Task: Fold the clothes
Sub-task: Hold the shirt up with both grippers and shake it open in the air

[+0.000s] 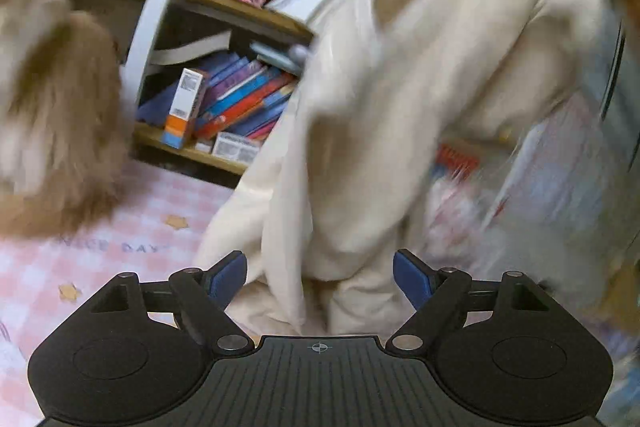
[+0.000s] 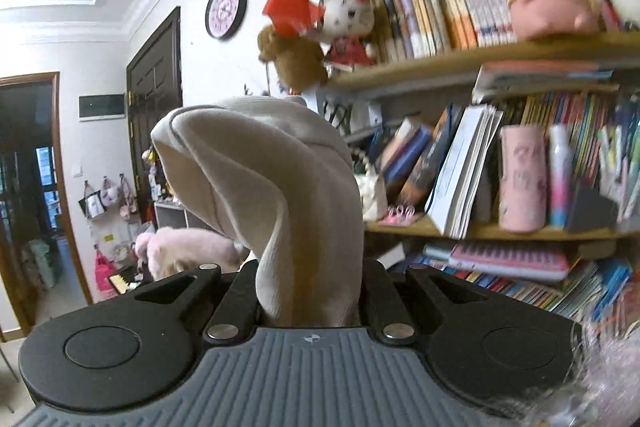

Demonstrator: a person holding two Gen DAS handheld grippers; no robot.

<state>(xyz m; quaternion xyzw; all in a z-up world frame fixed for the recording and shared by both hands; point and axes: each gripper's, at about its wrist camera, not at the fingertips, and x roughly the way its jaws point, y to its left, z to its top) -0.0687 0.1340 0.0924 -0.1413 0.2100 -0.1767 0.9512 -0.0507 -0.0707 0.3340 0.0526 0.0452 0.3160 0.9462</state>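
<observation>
Fabric fills the right gripper: its jaws are closed on a bunched edge of the cream garment, which rises from between them and flops over just ahead of the camera. That pinch, by my reading, is what keeps the garment aloft so it can hang out straight before any fold is made.

Past it, farther ahead and to the right of this gripper, stand bookshelves crowded with books and plush toys; a round clock hangs on the wall to the upper left.

The left gripper stands spread wide, its blue fingertips holding nothing. Directly ahead of it and between them, the cream garment hangs in long, motion-blurred drapes, its lower end piling onto the pink checked bedsheet beneath. The open jaws look placed to catch a lower edge. A furry brown mass sits off to the left, too blurred to identify.
</observation>
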